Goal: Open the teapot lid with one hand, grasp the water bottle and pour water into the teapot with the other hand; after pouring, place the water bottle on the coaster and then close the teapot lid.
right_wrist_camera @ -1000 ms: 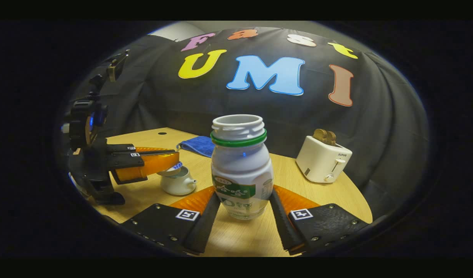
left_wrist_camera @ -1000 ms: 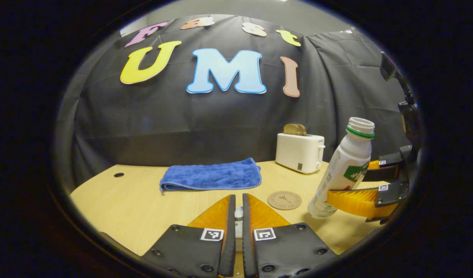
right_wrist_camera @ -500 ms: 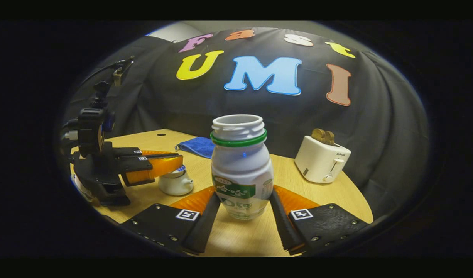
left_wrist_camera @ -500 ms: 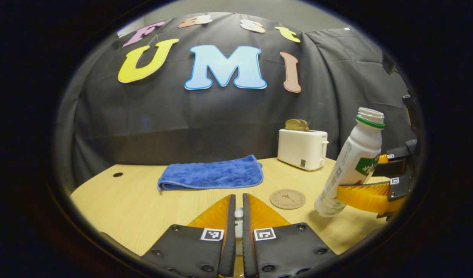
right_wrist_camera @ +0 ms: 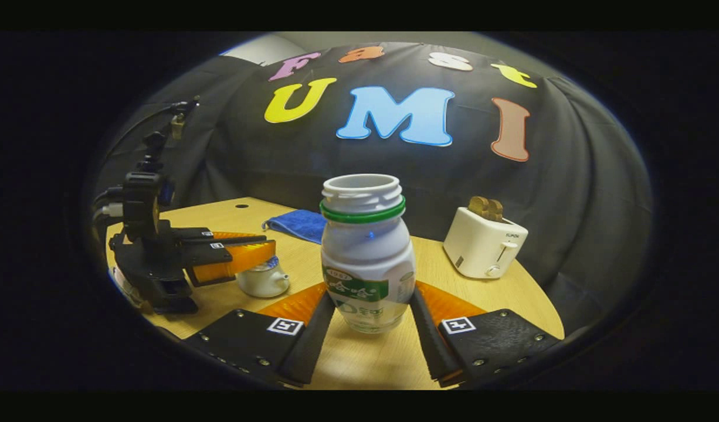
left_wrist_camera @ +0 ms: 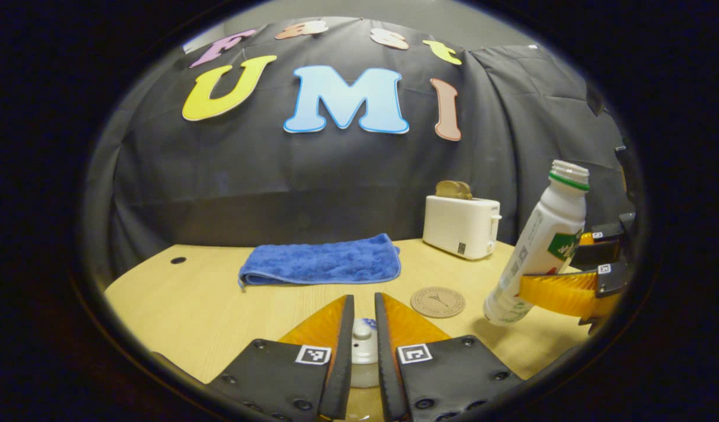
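Note:
In the left gripper view, my left gripper (left_wrist_camera: 363,319) stands slightly open around the white teapot lid's knob (left_wrist_camera: 362,331), with a thin gap on each side. In the right gripper view that gripper (right_wrist_camera: 270,246) hovers over the small white teapot (right_wrist_camera: 263,281), whose lid sits on it. My right gripper (right_wrist_camera: 368,305) is shut on the uncapped white water bottle (right_wrist_camera: 366,258) with a green neck ring. From the left gripper view the bottle (left_wrist_camera: 541,246) leans, held just off the table by the right gripper (left_wrist_camera: 562,281), to the right of the round cork coaster (left_wrist_camera: 437,302).
A folded blue towel (left_wrist_camera: 321,266) lies at the back of the wooden table (left_wrist_camera: 189,305). A white toaster (left_wrist_camera: 460,225) with bread in it stands back right; it also shows in the right gripper view as the toaster (right_wrist_camera: 484,243).
My left gripper lowered the lid onto the teapot and its fingers have parted a little. The right gripper with the bottle has drifted slightly right, away from the teapot.

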`<act>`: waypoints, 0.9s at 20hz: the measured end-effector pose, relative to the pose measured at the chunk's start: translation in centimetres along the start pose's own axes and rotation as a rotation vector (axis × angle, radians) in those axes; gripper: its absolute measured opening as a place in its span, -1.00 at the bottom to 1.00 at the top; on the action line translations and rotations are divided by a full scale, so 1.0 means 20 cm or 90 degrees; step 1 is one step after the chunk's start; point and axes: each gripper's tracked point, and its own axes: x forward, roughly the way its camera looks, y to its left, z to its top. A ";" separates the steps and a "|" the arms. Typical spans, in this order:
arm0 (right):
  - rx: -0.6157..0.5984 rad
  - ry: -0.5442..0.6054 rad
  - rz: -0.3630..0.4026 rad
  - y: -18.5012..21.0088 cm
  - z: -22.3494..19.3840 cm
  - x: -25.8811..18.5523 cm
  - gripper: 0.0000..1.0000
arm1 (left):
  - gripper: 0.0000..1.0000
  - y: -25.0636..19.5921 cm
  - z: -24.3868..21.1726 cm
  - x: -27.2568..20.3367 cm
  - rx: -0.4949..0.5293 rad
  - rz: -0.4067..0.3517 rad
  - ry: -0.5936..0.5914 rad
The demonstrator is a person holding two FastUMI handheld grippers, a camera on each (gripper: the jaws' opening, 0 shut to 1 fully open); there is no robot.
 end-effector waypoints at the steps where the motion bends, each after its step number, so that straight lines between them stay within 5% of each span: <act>1: 0.004 0.003 0.003 0.00 0.00 0.02 0.42 | -0.34 0.00 0.02 -0.02 0.000 -0.001 -0.007; 10: 0.043 -0.008 0.007 -0.01 0.11 0.24 0.41 | -0.43 0.02 0.25 -0.32 -0.042 -0.008 -0.081; 16: 0.070 0.013 -0.002 -0.03 0.12 0.49 0.41 | -0.40 0.13 0.20 -0.51 -0.068 0.010 -0.085; 17: 0.076 0.019 -0.004 -0.03 0.10 0.52 0.11 | -0.40 0.15 0.18 -0.53 -0.070 0.013 -0.084; 18: 0.079 0.024 -0.007 -0.03 0.10 0.55 0.42 | -0.40 0.16 0.17 -0.55 -0.074 0.014 -0.084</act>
